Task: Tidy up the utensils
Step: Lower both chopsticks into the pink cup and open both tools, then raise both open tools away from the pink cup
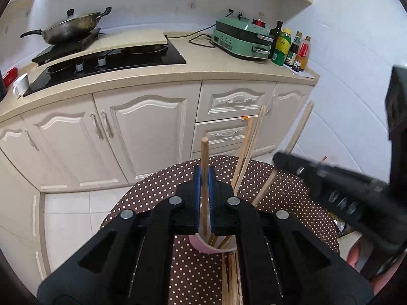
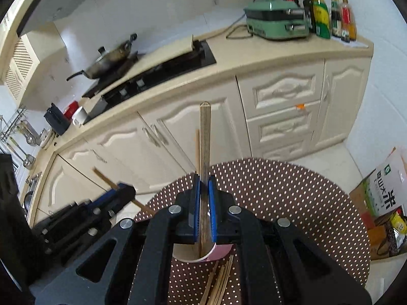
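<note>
My left gripper (image 1: 204,178) is shut on an upright wooden chopstick (image 1: 204,157) whose lower end stands in a pink cup (image 1: 203,246) on the brown polka-dot table (image 1: 162,193). Other chopsticks (image 1: 250,137) lean in the cup. My right gripper (image 2: 204,185) is shut on a darker chopstick (image 2: 204,137) that also reaches down into the pink cup (image 2: 221,250). Several loose chopsticks (image 2: 218,282) lie on the table below the cup. Each gripper shows blurred at the side of the other's view: right gripper (image 1: 279,157), left gripper (image 2: 127,190).
Behind the round table (image 2: 292,193) is a kitchen counter (image 1: 198,68) with a stove, a wok (image 1: 71,26), a green appliance (image 1: 241,38) and bottles (image 1: 292,45). White cabinets stand below. A cardboard box with bags (image 2: 381,203) sits on the floor at right.
</note>
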{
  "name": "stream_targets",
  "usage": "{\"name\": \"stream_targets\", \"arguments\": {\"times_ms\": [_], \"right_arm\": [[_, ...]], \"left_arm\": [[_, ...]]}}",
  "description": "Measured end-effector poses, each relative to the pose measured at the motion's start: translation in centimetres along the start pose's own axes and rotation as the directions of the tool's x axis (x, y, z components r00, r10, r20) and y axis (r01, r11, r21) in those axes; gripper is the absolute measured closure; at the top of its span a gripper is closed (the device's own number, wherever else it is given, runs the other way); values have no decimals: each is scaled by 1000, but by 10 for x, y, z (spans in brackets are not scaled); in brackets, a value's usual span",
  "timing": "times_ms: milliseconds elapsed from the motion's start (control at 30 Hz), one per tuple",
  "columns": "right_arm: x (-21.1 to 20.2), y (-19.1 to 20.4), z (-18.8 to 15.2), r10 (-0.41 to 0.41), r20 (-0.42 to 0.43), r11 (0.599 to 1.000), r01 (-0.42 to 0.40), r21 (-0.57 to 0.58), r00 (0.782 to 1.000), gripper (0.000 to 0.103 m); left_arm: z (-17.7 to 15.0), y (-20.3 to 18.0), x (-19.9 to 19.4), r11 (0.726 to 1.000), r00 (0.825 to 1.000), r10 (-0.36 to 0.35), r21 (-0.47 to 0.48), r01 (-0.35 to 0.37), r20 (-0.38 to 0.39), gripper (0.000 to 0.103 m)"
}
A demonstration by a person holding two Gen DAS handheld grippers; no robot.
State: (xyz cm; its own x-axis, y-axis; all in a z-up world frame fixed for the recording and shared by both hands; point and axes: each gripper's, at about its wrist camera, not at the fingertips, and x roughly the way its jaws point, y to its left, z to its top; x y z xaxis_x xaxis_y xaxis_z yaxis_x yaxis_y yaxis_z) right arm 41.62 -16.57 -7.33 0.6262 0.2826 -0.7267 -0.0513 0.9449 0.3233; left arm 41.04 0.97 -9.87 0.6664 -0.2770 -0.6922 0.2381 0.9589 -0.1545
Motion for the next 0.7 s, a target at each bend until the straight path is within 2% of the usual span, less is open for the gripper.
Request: {"name": "stream_targets", "arguments": {"times_ms": [67, 200, 267, 333, 400, 433, 467, 700], "right_arm": [[8, -2, -2, 5, -21, 1000, -5, 15, 1000, 97], [16, -5, -2, 13, -55, 999, -11, 41, 998, 94], [17, -5, -1, 6, -68, 999, -3, 42, 998, 82], [17, -8, 0, 2, -77, 999, 2, 50, 997, 59], [11, -12, -1, -10, -64, 998, 14, 58, 998, 53], [9, -12, -1, -18, -67, 998, 22, 61, 998, 49], [6, -15, -1, -22, -66, 997, 27, 65, 998, 47], [-20, -28, -1, -47, -46, 996, 50, 79, 998, 43]], "left_arm": [[3, 1, 7, 1000, 999, 30, -4, -30, 14, 97], [6, -2, 19, 1000, 1000, 25, 9, -25, -5, 95], [5, -3, 28, 999, 999, 37, 18, -36, -36, 95], [3, -5, 34, 999, 997, 43, 16, -42, -65, 92], [1, -5, 36, 999, 996, 46, 6, -45, -76, 79], [0, -5, 36, 999, 996, 49, 1, -49, -78, 59], [0, -5, 35, 999, 996, 54, -3, -54, -73, 45], [0, -11, 11, 996, 995, 88, -30, -90, -41, 45]]}}
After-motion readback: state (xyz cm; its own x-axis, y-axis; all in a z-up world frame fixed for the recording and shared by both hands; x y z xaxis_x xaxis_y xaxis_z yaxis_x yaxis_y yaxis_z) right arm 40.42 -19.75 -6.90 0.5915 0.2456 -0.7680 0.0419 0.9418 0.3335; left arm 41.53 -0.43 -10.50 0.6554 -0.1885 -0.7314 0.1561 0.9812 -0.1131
